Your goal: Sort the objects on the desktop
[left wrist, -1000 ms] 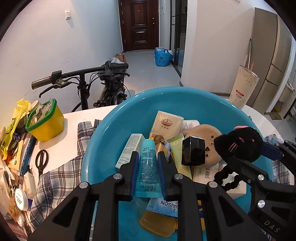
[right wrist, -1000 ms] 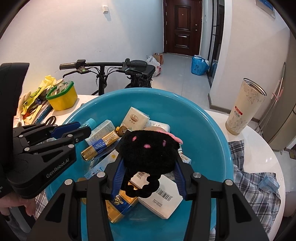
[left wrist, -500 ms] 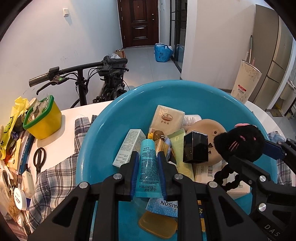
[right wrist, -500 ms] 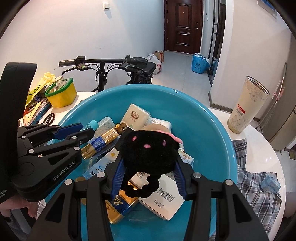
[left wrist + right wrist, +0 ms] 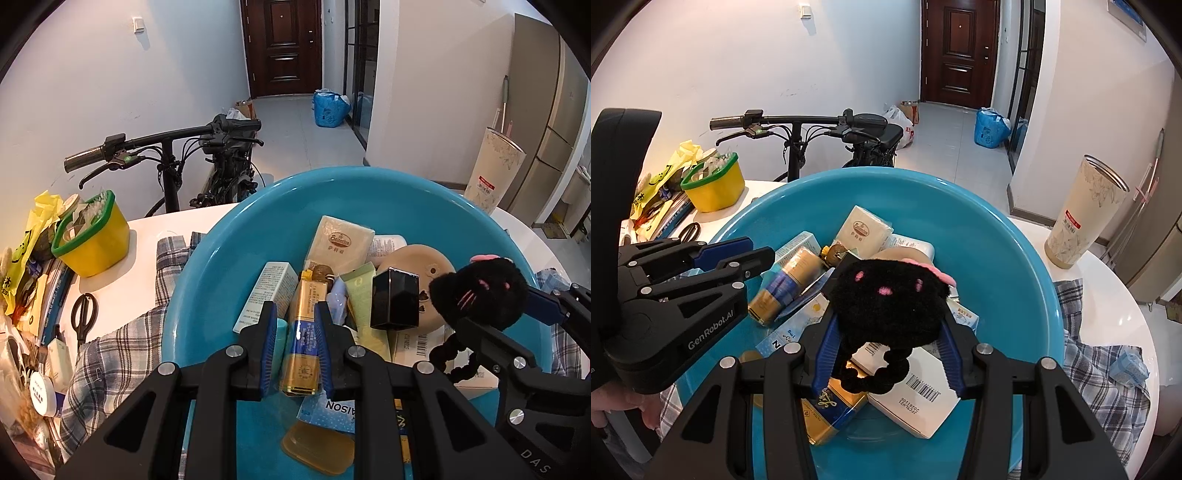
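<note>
Over the basin (image 5: 221, 258) we hold both tongs. The right gripper (image 5: 886, 325) is clamped on the black plush (image 5: 886, 295), lifted off the heap at the basin's centre. The left gripper (image 5: 295, 314) stands narrow, with a gold tube (image 5: 303, 350) showing between its jaws; we cannot tell whether the pads press it. We judge the step to be picking items out for sorting. Next, we need a clear spot on the table toward 9 o'clock. Legible writing: "GenRobot.AI" on the left gripper, "DAS" on the right, "AISON" on a blue packet (image 5: 332, 410).
</note>
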